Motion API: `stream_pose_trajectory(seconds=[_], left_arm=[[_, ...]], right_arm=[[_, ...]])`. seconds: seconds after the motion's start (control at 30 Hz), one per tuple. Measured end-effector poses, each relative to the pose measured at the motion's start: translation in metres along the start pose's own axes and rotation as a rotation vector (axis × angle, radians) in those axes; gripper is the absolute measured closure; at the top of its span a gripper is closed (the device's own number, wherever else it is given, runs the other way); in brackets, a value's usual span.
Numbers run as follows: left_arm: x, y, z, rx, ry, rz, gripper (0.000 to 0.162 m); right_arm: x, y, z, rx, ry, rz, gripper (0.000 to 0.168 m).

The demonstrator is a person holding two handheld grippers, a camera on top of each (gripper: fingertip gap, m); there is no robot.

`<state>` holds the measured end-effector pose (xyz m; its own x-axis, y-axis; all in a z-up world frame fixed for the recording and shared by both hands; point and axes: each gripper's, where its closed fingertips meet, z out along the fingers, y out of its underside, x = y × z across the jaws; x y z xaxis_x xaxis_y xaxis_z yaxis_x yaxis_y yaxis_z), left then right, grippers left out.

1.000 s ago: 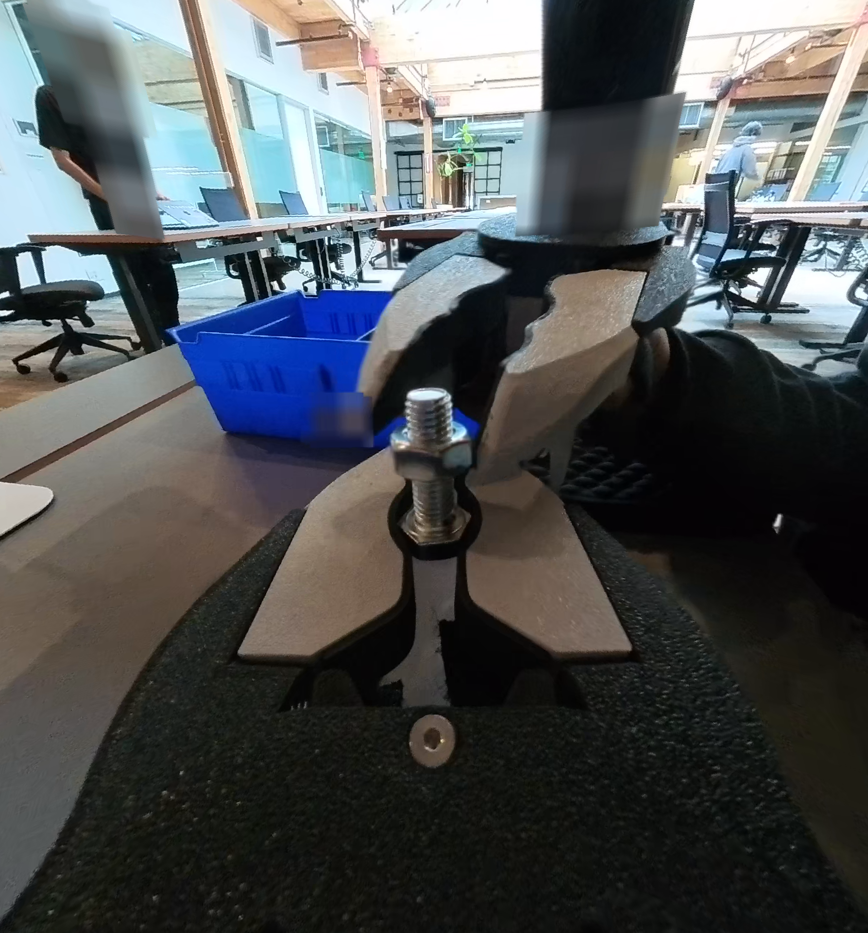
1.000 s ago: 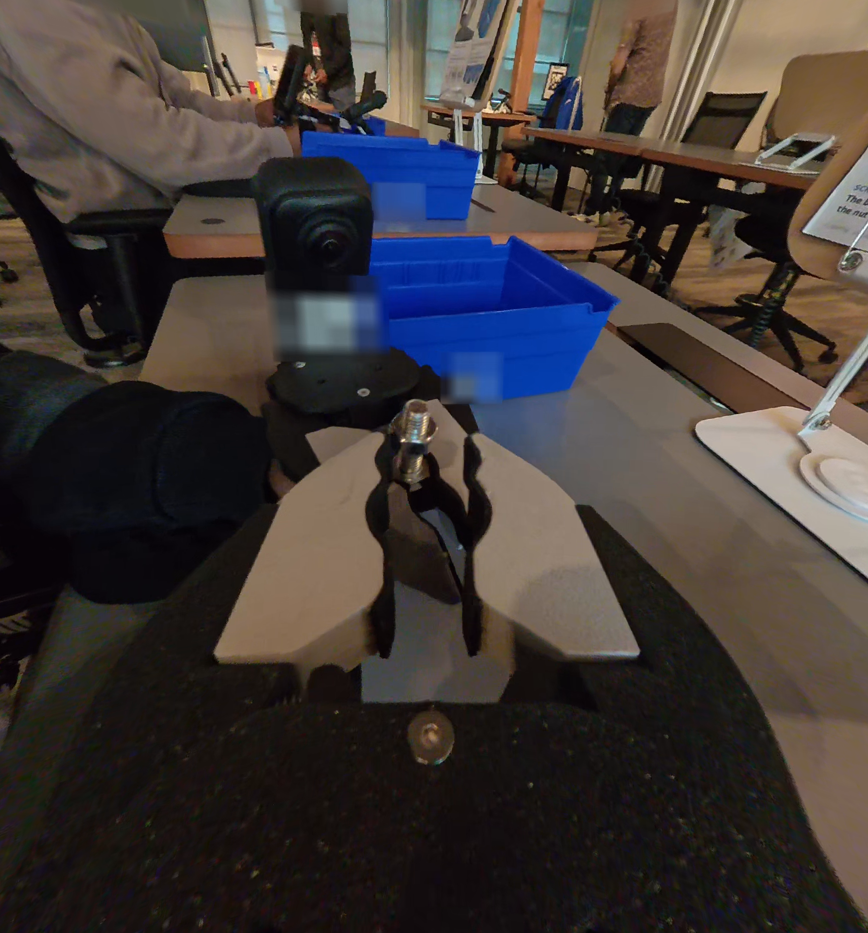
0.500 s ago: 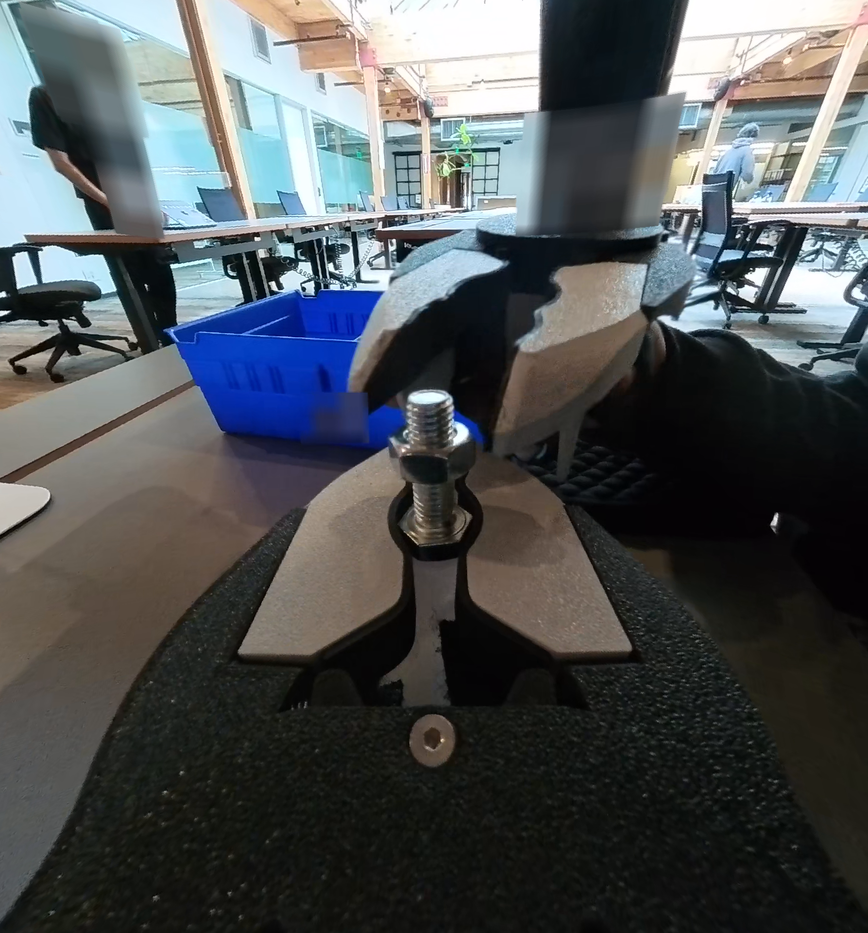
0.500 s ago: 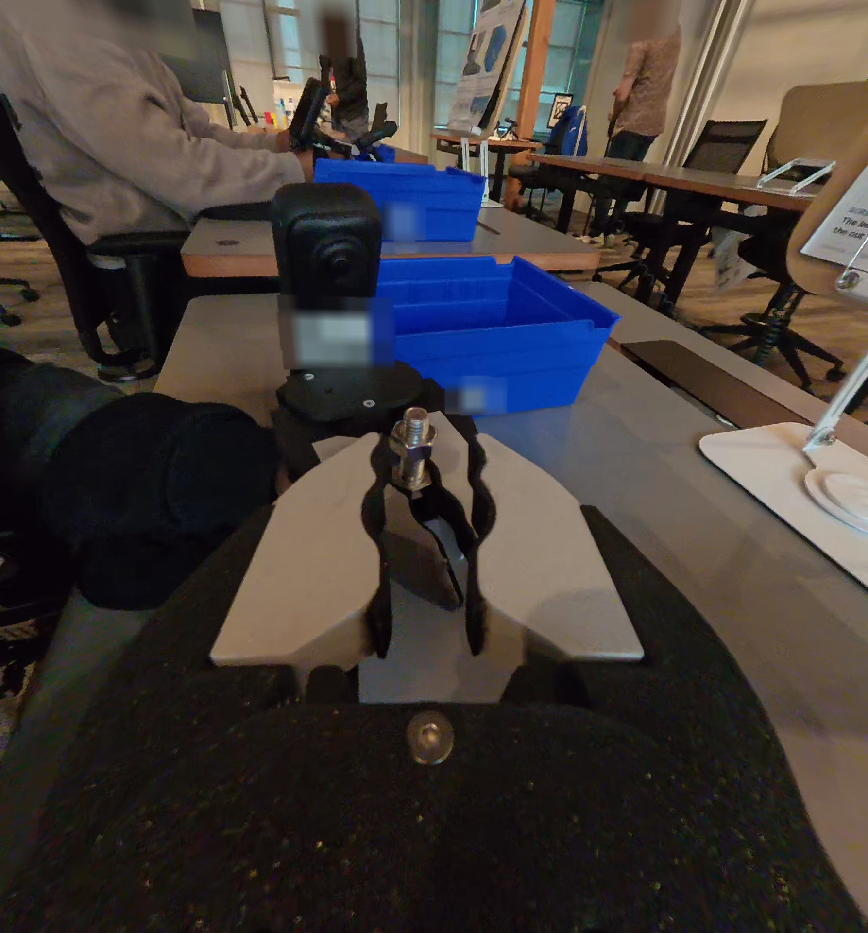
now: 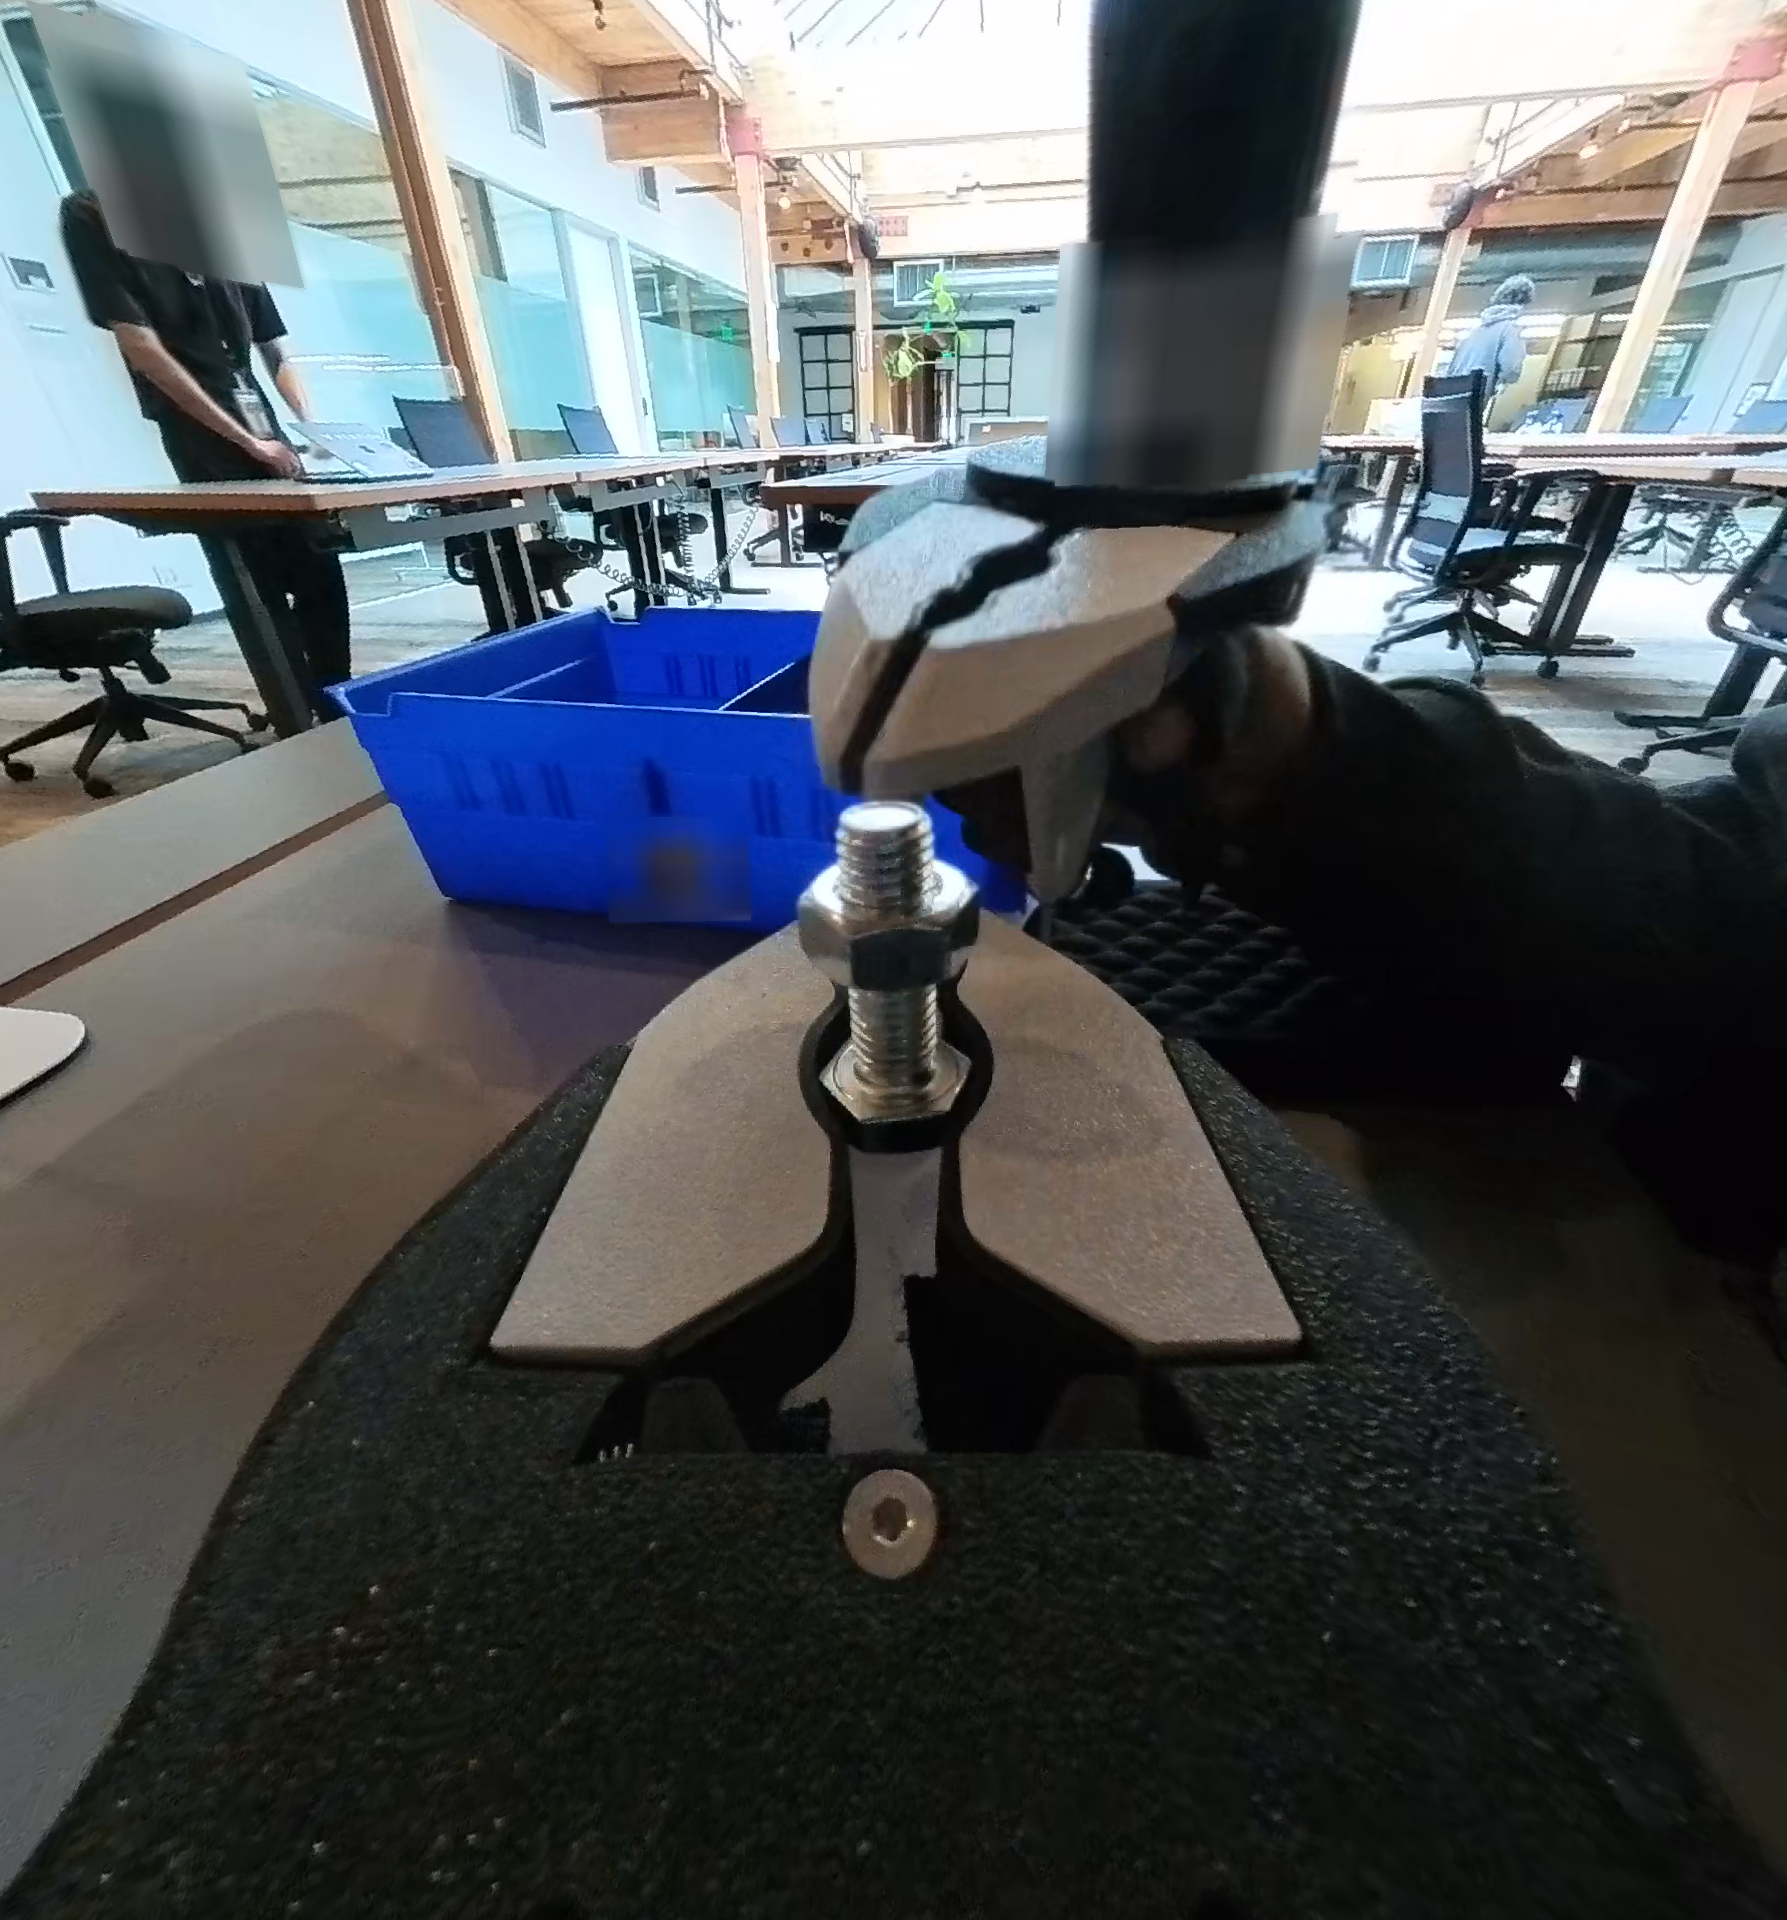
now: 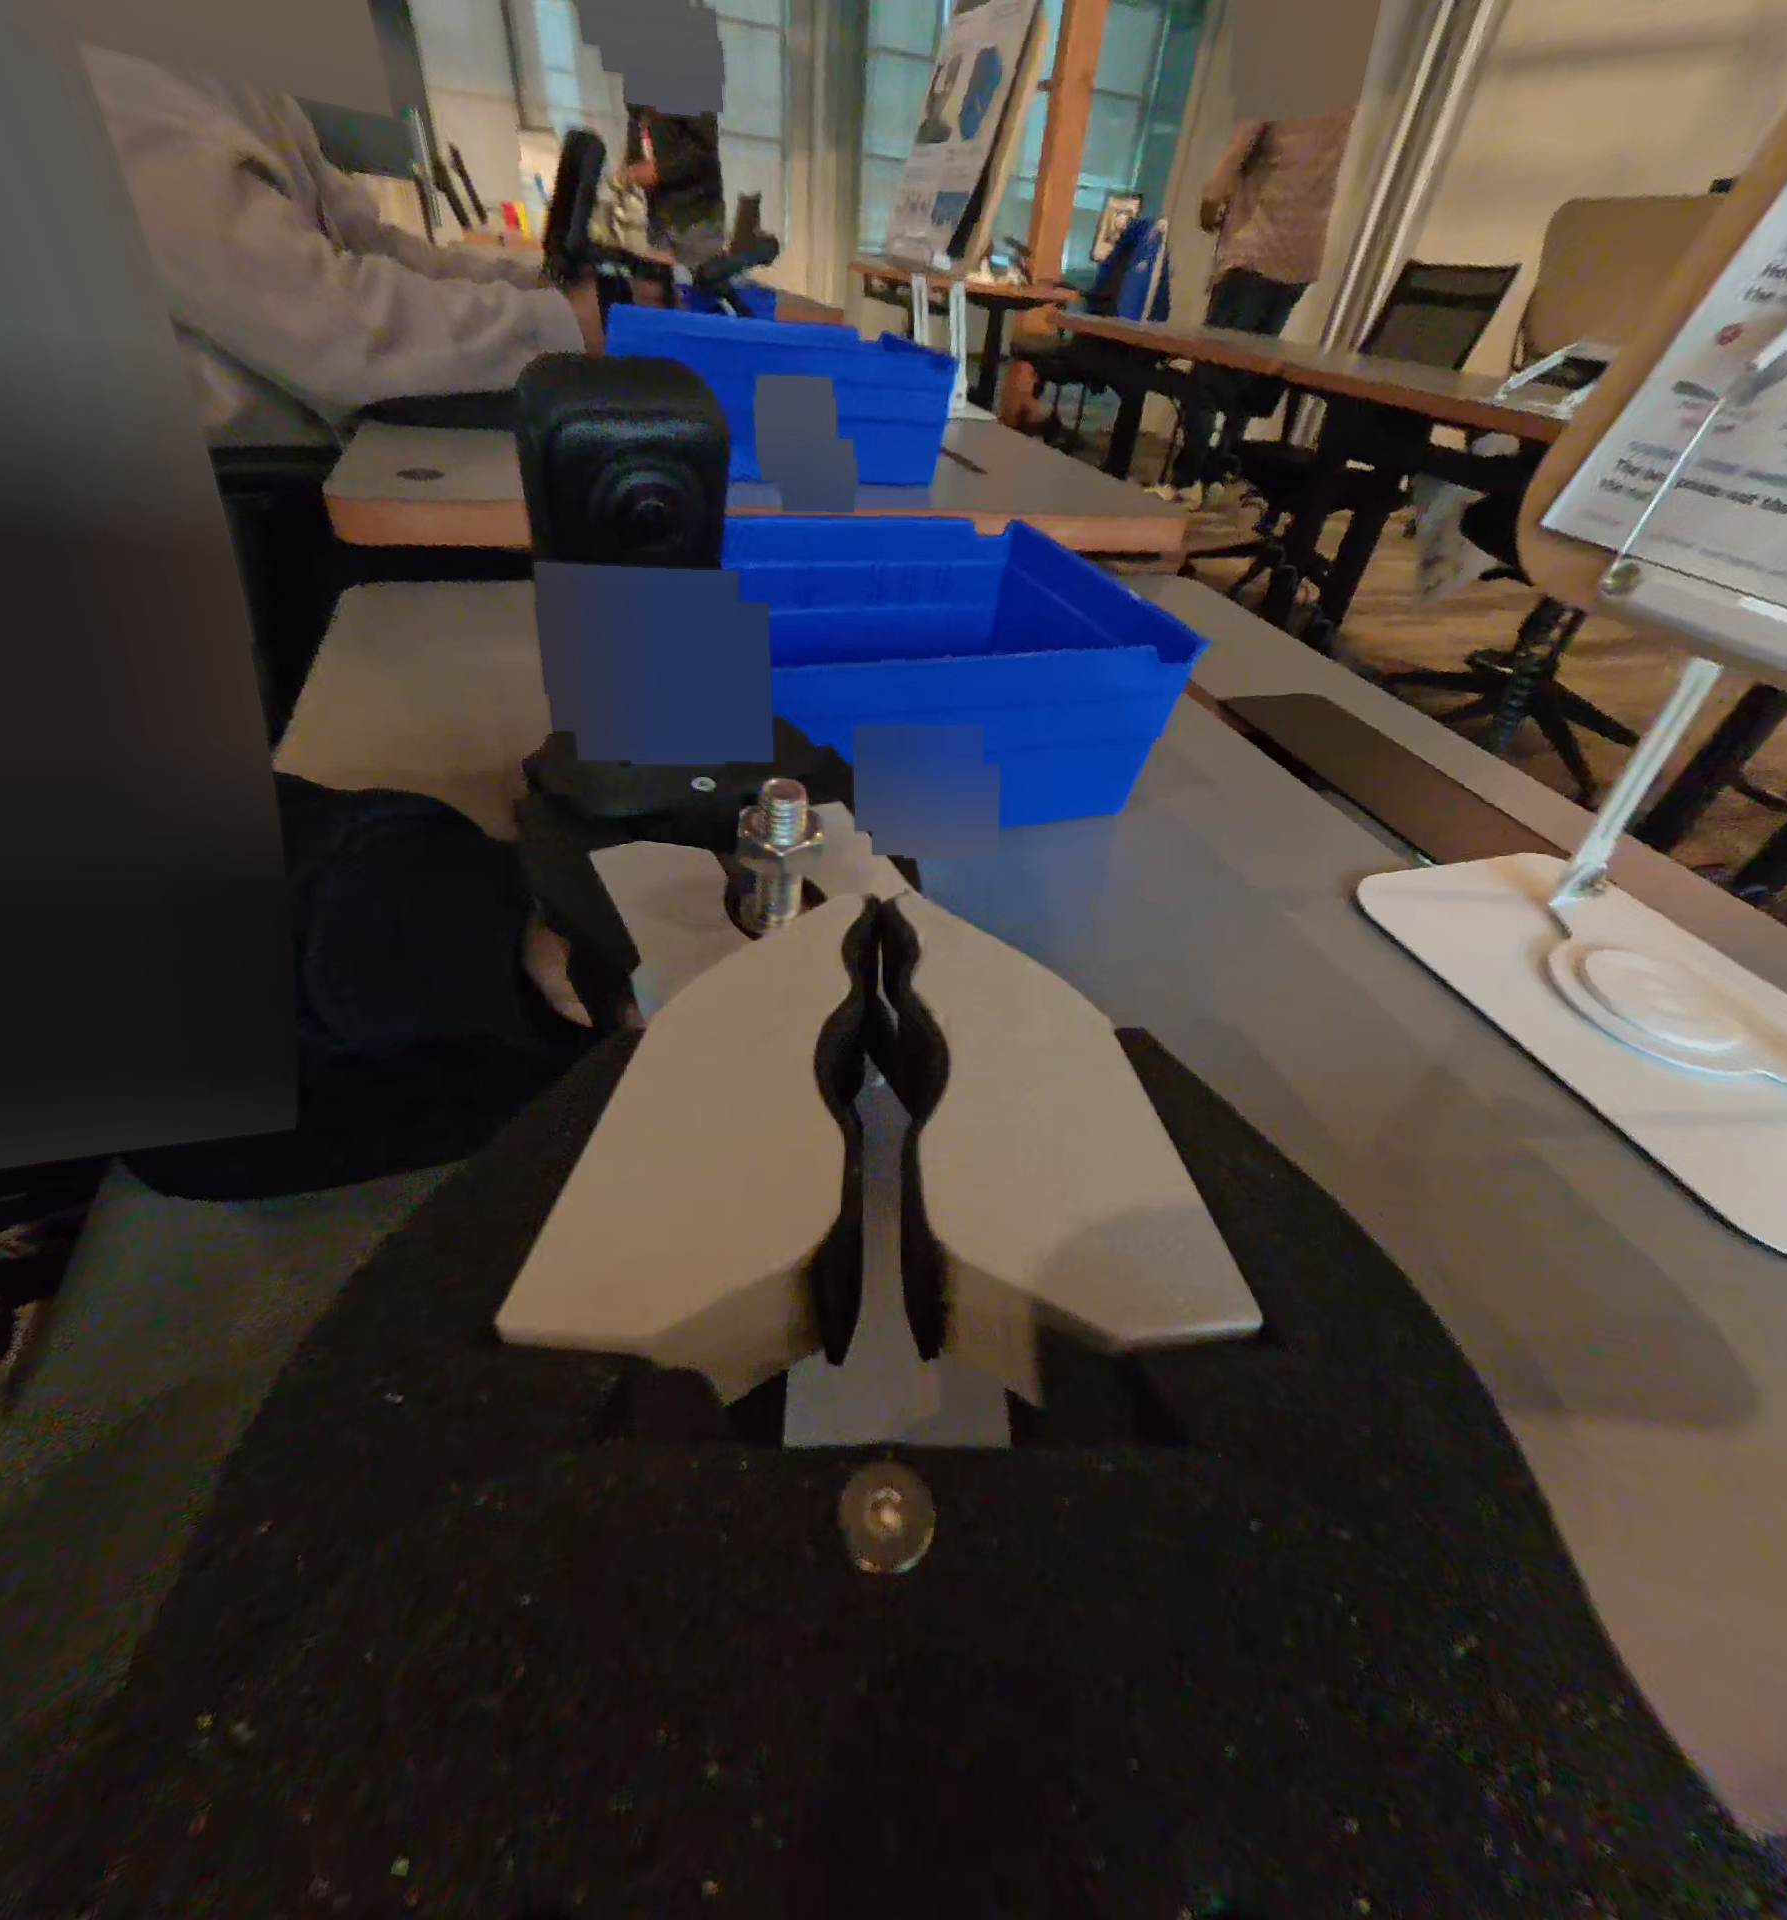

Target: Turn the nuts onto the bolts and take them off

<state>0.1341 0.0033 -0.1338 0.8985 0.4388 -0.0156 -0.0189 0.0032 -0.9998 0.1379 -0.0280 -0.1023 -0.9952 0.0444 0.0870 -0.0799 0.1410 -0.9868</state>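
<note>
Bright open office: long desks, black chairs, wooden beams.

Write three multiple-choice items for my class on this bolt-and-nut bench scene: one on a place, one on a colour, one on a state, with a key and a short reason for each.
1. Where does the nut sit on the bolt?
A. flush against the head
B. near the threaded tip, some thread above it
C. off the bolt, on the table

2. What colour is the bin behind the bolt?
A. red
B. blue
C. green

3. What state is the right tool in?
A. wide open
B. clamped on the nut
C. shut and empty

Key: B, bare thread shows between nut and head, and a little above the nut. B, its walls are plain blue in both views. C, its fingers meet with nothing between them, clear of the bolt, while the left tool grips the bolt at its head.
</note>
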Motion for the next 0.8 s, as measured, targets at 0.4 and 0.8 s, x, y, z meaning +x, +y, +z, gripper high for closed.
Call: stream_pose_trajectory(seconds=[0.4, 0.8], left_arm=[[0.016, 0.004, 0.005, -0.018, 0.101, -0.011, 0.149], [0.018, -0.002, 0.002, 0.015, 0.115, -0.022, 0.150]], right_arm=[[-0.027, 0.004, 0.024, -0.121, -0.183, -0.095, 0.139], [-0.013, 0.002, -0.001, -0.069, -0.174, -0.061, 0.161]])
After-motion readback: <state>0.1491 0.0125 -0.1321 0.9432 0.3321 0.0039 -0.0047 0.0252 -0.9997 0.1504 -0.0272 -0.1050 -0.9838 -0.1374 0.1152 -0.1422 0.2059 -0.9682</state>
